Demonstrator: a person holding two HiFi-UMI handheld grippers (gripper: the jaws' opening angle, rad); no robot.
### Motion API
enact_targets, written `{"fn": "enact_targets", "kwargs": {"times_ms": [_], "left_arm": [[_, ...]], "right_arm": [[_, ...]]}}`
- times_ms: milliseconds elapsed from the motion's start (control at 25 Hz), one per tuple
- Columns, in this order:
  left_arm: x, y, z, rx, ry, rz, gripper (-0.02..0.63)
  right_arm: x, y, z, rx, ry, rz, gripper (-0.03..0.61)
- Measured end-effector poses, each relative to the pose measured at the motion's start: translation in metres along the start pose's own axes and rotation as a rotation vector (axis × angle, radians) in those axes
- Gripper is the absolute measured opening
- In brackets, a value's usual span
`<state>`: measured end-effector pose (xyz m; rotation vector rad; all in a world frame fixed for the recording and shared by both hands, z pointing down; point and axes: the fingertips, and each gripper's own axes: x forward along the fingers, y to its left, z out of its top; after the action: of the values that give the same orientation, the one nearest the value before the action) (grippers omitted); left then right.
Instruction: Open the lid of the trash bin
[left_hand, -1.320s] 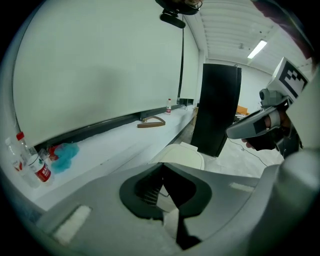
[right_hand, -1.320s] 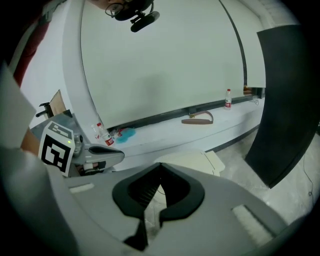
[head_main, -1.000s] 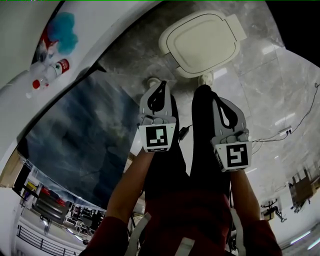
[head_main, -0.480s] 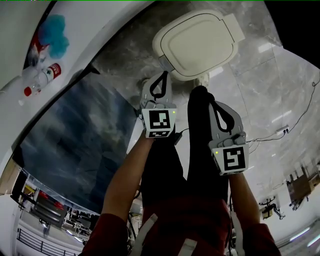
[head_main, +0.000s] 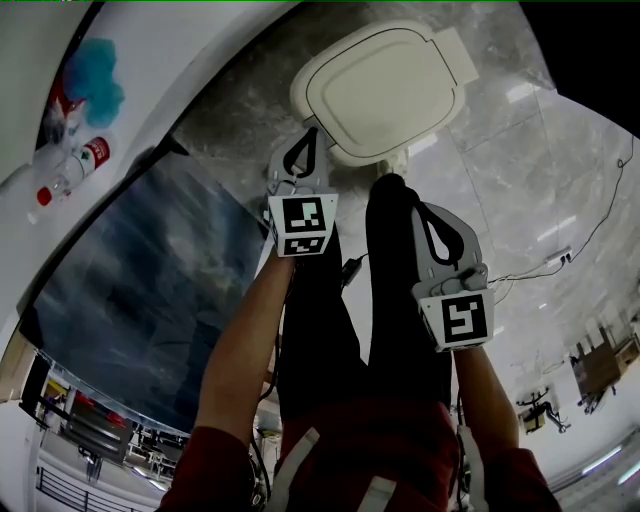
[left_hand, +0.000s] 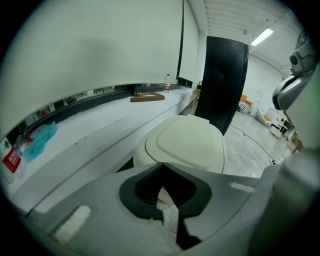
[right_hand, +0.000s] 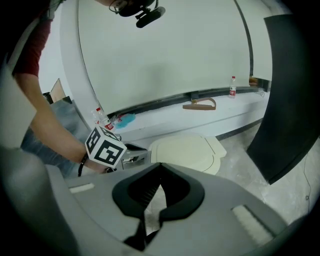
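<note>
The trash bin stands on the marble floor with its cream lid (head_main: 385, 90) down flat; the lid also shows in the left gripper view (left_hand: 187, 142) and the right gripper view (right_hand: 185, 150). My left gripper (head_main: 310, 135) is shut and empty, its tips just above the lid's near left edge; I cannot tell whether they touch it. My right gripper (head_main: 417, 210) hangs further back over a black trouser leg, shut with nothing between its jaws. The left gripper's marker cube (right_hand: 105, 146) shows left of the bin in the right gripper view.
A white ledge (head_main: 150, 90) runs along the left with a plastic bottle (head_main: 75, 165) and a blue cloth (head_main: 92, 75) on it. A dark panel (left_hand: 220, 85) stands behind the bin. A cable (head_main: 560, 260) lies on the floor to the right.
My left gripper has moved forward to the lid's near edge. The right gripper has stayed back by the leg. The lid has not moved.
</note>
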<state>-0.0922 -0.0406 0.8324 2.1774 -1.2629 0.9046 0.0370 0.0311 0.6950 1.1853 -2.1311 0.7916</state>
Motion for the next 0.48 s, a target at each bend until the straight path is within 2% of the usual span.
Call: {"fn": "enact_targets", "kwargs": {"times_ms": [120, 480], "left_arm": [[0.0068, -0.0005, -0.0085, -0.009, 0.022, -0.001, 0.006], [0.0061, 0.0013, -0.0066, -0.045, 0.018, 0.015, 0.006]], "right_arm": [[-0.0001, -0.0047, 0.0014, 0.000, -0.004, -0.004, 0.000], [0.0006, -0.0049, 0.0048, 0.004, -0.005, -0.005, 0.000]]}}
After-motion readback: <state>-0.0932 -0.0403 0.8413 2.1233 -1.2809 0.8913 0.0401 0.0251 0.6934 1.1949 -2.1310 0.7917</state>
